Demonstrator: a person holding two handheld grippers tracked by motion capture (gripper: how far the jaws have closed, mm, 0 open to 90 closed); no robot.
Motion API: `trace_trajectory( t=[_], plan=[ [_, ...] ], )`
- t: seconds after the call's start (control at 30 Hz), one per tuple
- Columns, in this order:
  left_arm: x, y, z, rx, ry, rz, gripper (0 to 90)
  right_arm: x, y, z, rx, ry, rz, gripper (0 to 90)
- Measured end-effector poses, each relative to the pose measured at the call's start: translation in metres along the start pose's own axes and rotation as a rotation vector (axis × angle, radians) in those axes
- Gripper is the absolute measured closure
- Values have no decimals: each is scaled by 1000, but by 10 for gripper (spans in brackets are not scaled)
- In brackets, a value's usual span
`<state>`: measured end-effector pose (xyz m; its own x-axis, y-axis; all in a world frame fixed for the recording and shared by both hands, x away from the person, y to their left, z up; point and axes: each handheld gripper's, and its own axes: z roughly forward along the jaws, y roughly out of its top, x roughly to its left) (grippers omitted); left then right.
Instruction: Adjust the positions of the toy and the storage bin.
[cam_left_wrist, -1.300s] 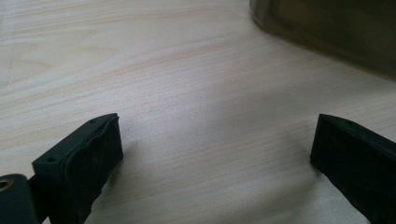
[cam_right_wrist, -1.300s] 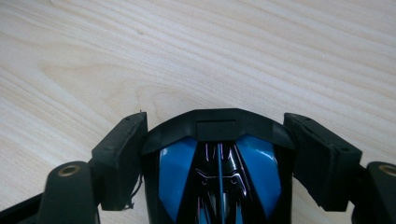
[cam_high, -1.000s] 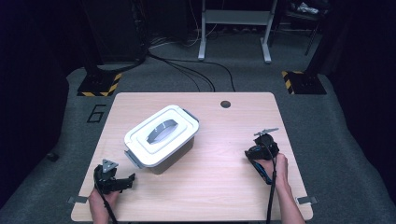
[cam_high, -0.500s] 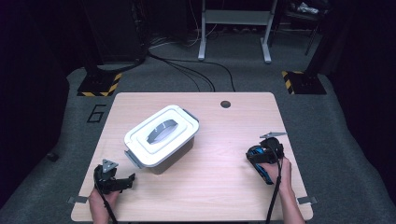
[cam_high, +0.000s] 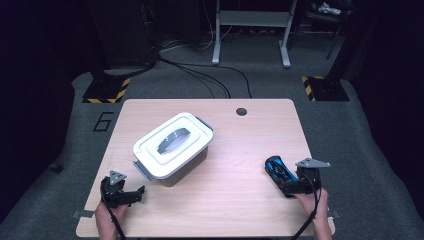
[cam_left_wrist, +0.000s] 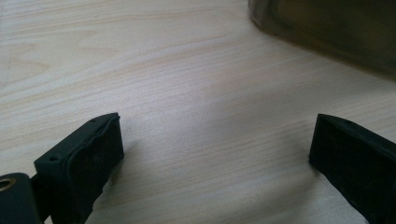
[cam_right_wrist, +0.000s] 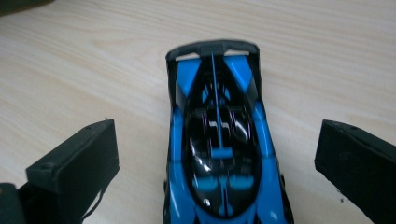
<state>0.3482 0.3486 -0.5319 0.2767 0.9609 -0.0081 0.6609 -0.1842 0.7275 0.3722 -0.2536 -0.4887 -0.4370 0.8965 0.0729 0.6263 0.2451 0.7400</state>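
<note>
A blue and black toy car (cam_high: 277, 170) lies on the wooden table (cam_high: 235, 150) near its right front. It shows close up in the right gripper view (cam_right_wrist: 219, 154), nose away from the camera. My right gripper (cam_high: 290, 185) (cam_right_wrist: 215, 126) is open. Its jaws have just been opening and now stand wide on either side of the car, with neither pad touching it. A white lidded box (cam_high: 172, 145) with a grey handle sits left of centre. My left gripper (cam_high: 136, 195) (cam_left_wrist: 217, 119) rests open on the table just in front of the box, with nothing between its jaws.
The box's dark lower wall (cam_left_wrist: 327, 28) fills the upper right of the left gripper view. A round cable hole (cam_high: 241, 111) lies near the table's far edge. Cables and hazard-striped stand feet (cam_high: 105, 90) are on the floor beyond.
The right hand has drawn back toward the near edge. Its jaws have opened and let go of the blue car, which now lies on the table. The left gripper has not moved.
</note>
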Motion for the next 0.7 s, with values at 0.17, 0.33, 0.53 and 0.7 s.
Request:
trace_trajectory(
  t=[0.17,0.33,0.53,0.7],
  plan=[
    [0,0,0,-1,0,0,28,-2,-21,-10,-35,-12,-10,0],
    [0,1,1,-2,-5,5,29,-5,-35,-15,-46,-11,-24,0],
    [1,2,2,-3,-14,12,28,-9,-46,-16,-58,1,-33,0],
    [1,1,1,-16,0,6,51,-10,-53,-13,-34,-2,-53,0]
  ],
)
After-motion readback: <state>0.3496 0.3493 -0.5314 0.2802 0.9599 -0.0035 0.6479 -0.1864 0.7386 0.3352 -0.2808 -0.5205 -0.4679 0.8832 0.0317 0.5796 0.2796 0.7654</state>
